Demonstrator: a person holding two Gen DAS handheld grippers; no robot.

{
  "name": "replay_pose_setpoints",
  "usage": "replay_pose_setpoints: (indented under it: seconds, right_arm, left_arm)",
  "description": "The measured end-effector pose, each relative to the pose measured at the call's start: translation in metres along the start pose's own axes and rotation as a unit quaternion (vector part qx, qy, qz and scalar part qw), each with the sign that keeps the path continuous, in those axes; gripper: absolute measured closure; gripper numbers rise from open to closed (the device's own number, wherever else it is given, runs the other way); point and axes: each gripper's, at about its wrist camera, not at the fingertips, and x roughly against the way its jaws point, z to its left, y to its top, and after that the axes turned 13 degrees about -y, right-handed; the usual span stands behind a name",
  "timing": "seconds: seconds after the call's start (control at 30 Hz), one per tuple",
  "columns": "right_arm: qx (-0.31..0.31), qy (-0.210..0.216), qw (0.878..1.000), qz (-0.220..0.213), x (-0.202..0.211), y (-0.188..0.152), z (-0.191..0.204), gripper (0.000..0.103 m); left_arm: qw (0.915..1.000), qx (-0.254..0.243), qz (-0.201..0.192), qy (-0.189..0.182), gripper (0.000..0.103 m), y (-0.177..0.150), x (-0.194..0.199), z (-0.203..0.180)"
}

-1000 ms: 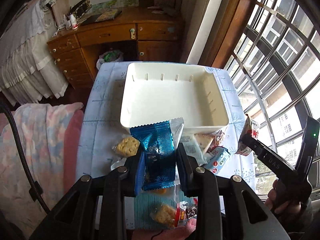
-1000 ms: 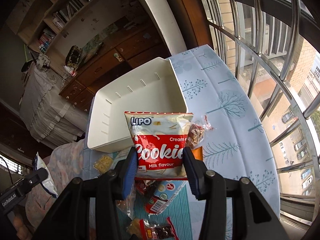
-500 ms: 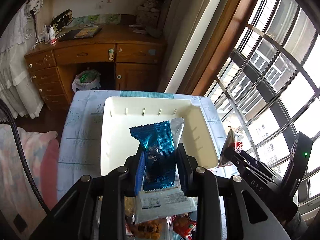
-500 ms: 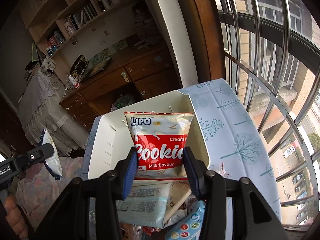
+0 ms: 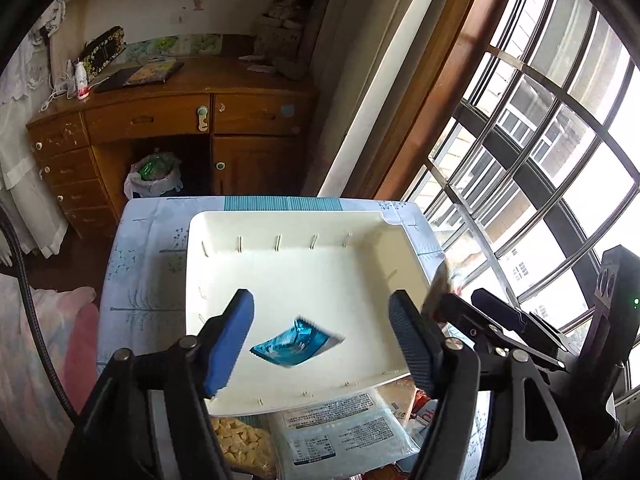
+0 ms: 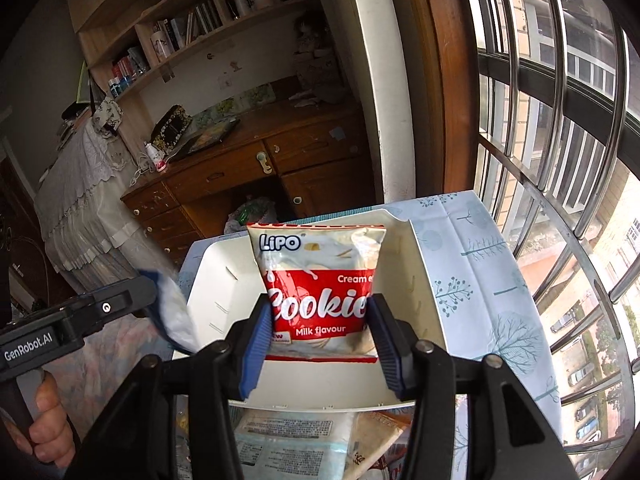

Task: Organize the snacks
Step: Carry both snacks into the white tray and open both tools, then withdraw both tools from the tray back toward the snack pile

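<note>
Over the white bin (image 5: 224, 264), a crumpled blue packet (image 5: 294, 343) blurs between the left claw's (image 5: 320, 336) spread fingers.

White bin (image 5: 216, 236): smooth plastic, matt to faint sheen. Blue packet (image 5: 295, 342): crinkled foil-like film, glossy. Cookie bag (image 6: 318, 292): glossy printed plastic film, creased near top. Gripper pads (image 6: 254, 346): blue, ribbed, rubbery; arms black matt plastic with metal screws. Tablecloth (image 6: 472, 272): soft printed cloth, matt, fold lines showing. Far desk (image 5: 160, 116): varnished wood, worn, scuffed on the left drawers. Window bars (image 6: 560, 216): shiny metal
</note>
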Motion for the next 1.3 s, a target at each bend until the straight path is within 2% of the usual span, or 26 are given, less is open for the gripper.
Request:
replay_pose_setpoints:
  seconds: [0.03,0.2,0.4,0.67,0.73,0.87,1.03,1.3]
  right_arm:
    - [0.002,-0.003,1.000,0.000,-0.001,0.000,0.001,0.044]
    - [0.002,-0.006,1.000,0.003,0.002,0.000,0.001,0.034]
    - [0.001,-0.007,1.000,-0.001,0.020,-0.002,-0.003,0.033]
    - [0.000,0.012,0.999,-0.031,0.063,-0.009,-0.009,0.030]
    - [0.003,0.020,0.999,-0.038,0.075,-0.014,-0.009,0.028]
    - [0.014,0.038,0.998,-0.045,0.097,-0.028,-0.012,0.027]
    - [0.026,0.061,0.997,-0.035,0.112,-0.047,-0.017,0.027]
    - [0.035,0.084,0.996,-0.010,0.119,-0.076,-0.017,0.027]
  left_arm:
    - [1.0000,0.002,0.001,0.001,0.032,0.000,0.000,0.000]
    - [0.9998,0.013,0.016,0.005,0.031,-0.001,0.001,0.000]
    - [0.9997,0.015,0.014,0.014,0.029,-0.011,0.017,-0.008]
    - [0.9992,0.033,-0.002,0.024,0.028,-0.036,0.062,-0.028]
    - [0.9989,0.035,-0.015,0.028,0.028,-0.042,0.079,-0.033]
    - [0.9969,0.029,-0.046,0.057,0.022,-0.054,0.113,-0.045]
    - [0.9939,0.045,-0.070,0.073,0.022,-0.076,0.144,-0.051]
    - [0.9887,0.063,-0.072,0.115,0.022,-0.113,0.168,-0.055]
